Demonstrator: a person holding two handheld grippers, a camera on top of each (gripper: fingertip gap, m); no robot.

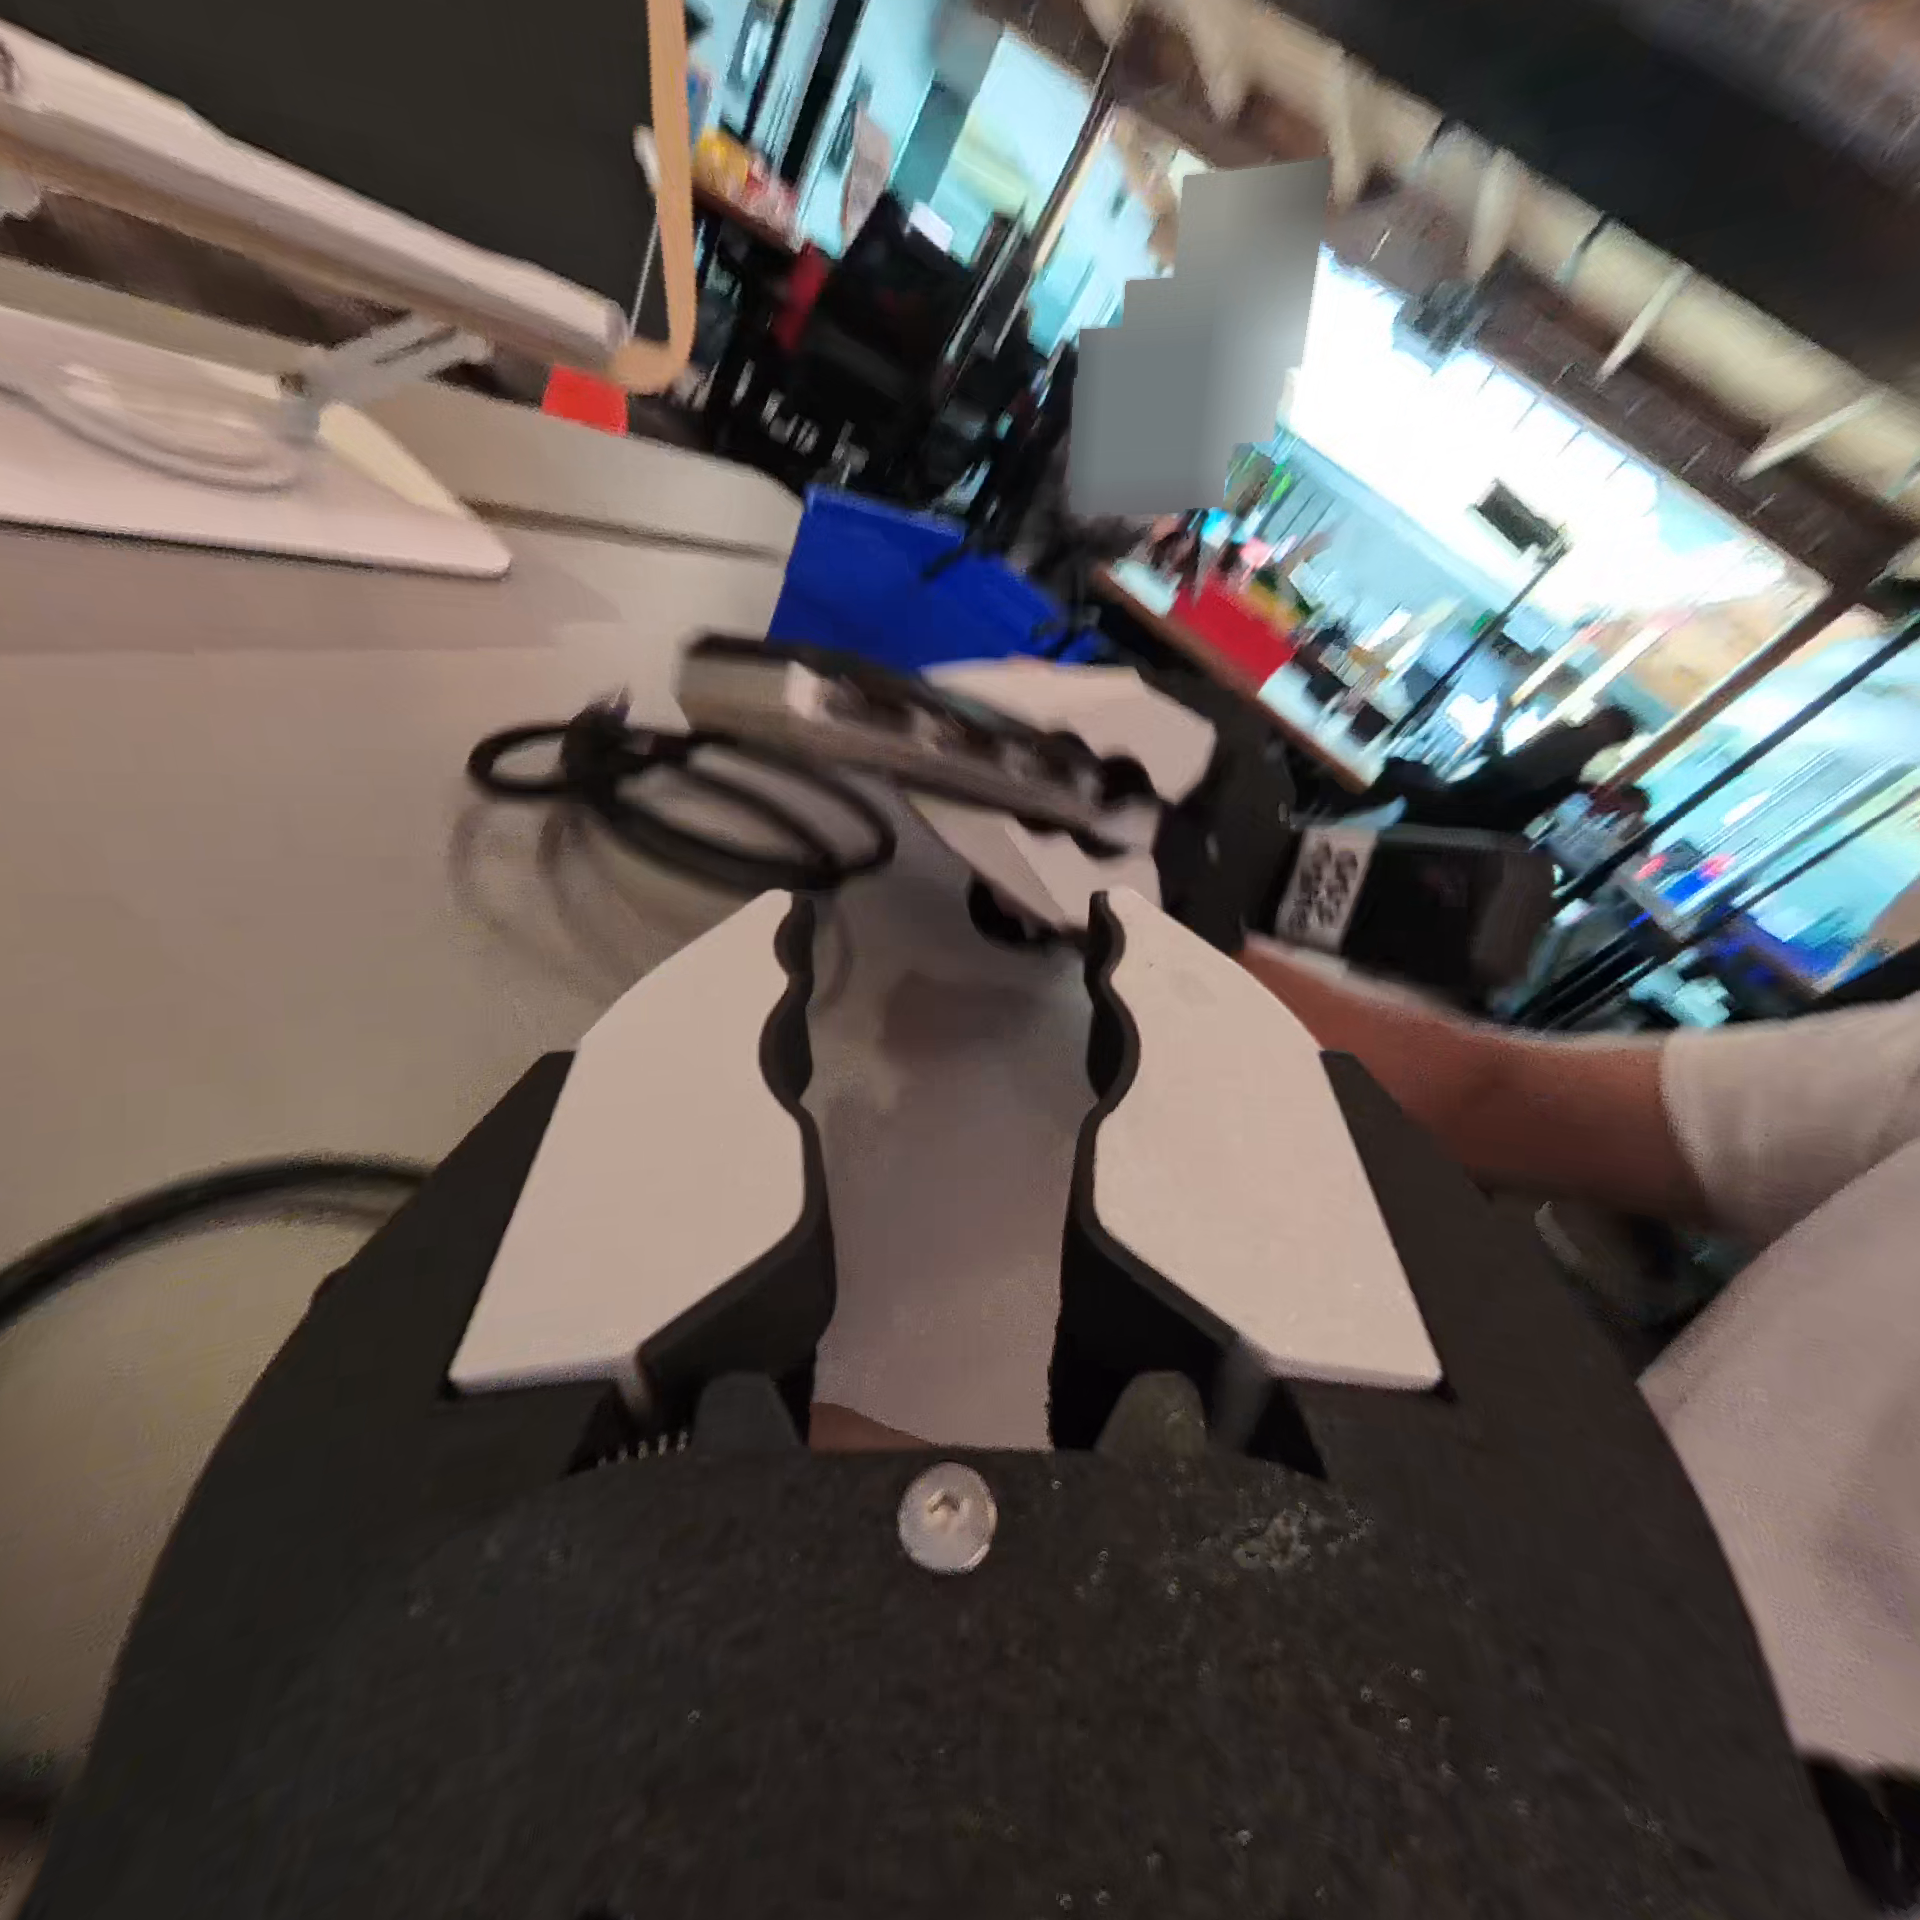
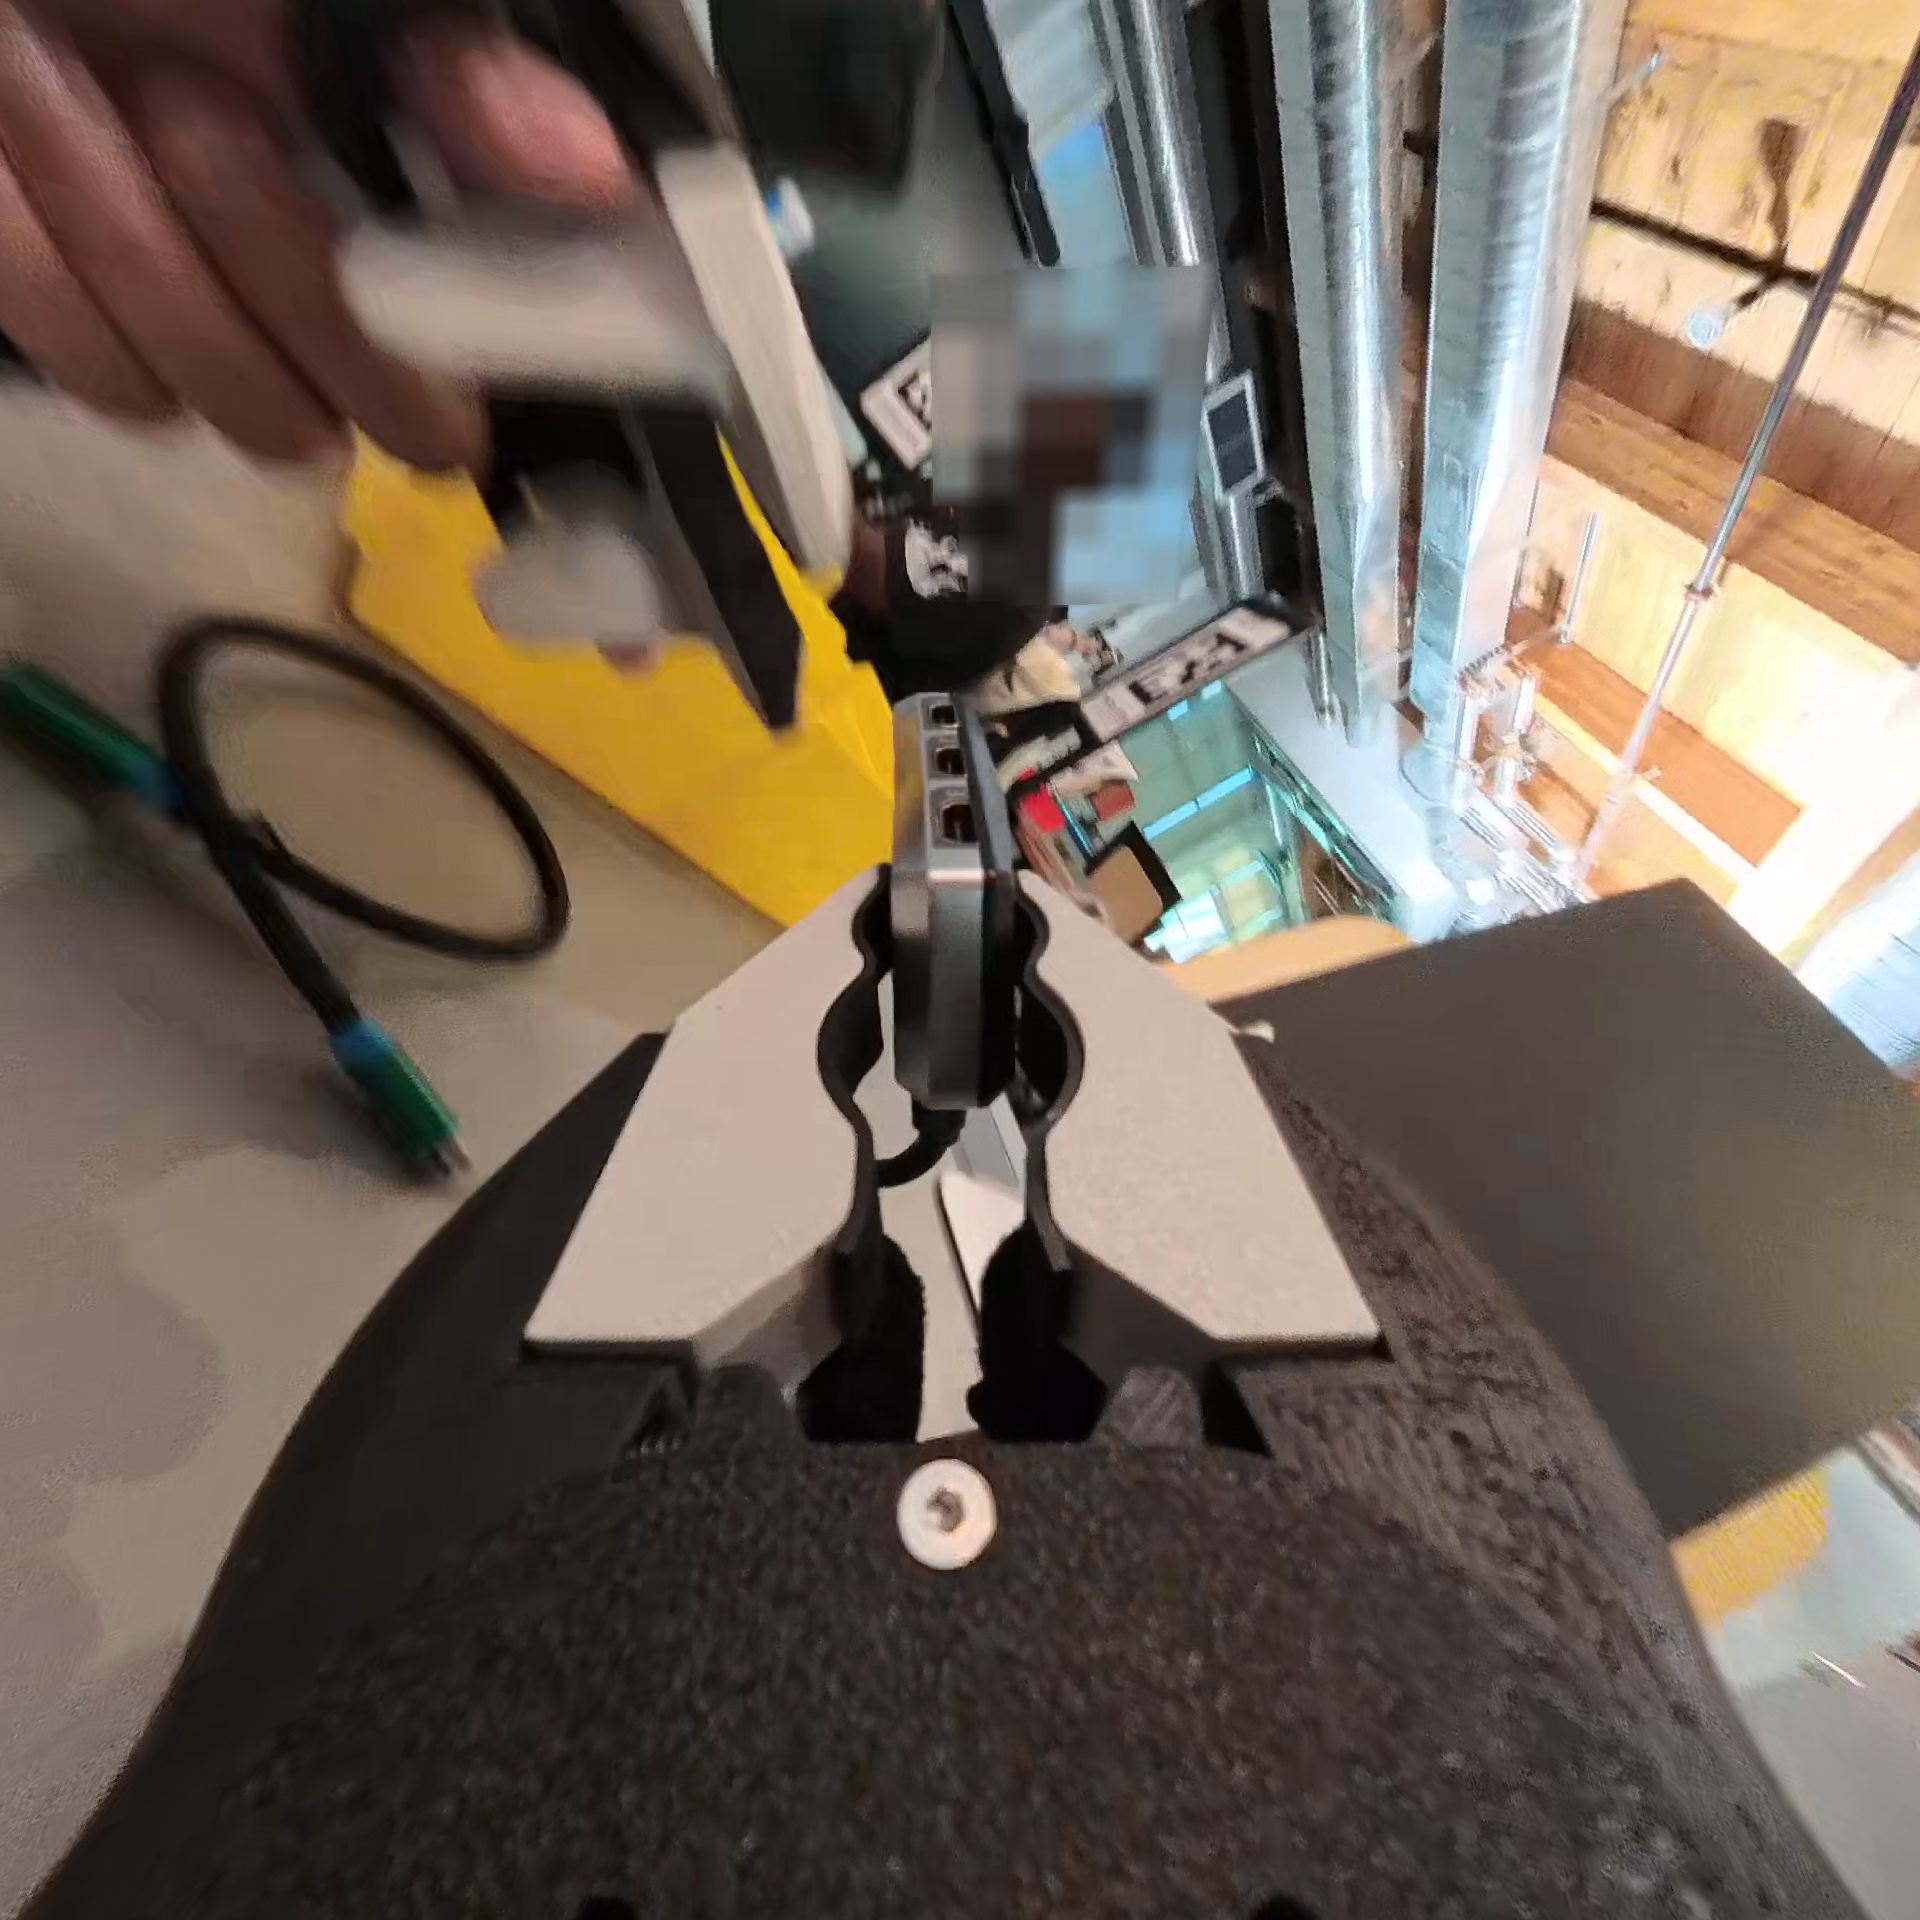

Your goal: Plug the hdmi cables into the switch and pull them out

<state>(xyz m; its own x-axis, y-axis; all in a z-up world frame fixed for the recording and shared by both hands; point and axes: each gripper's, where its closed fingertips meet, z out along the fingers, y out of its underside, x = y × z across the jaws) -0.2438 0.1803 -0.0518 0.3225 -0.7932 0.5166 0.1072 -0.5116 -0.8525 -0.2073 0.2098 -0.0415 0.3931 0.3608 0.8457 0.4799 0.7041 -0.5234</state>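
Right gripper clamps the switch edge-on; left gripper waits empty with its fingers spread.

The right gripper (image 2: 951,935) pinches the dark switch (image 2: 951,914) by one narrow end, its row of ports facing the left of that view; the left gripper (image 1: 945,914) holds nothing, jaws parted, aimed over the white table (image 1: 260,883) toward the coiled black hdmi cable (image 1: 686,800). With so short a bite, the switch would likely pivot or slip once a plug is pushed into a port. In the right view the cable's green-and-blue plug (image 2: 390,1086) lies loose on the table, well apart from the ports. Motion blur smears the left view, the far gripper and the hand (image 2: 156,239) holding it; whether any port is occupied cannot be told.
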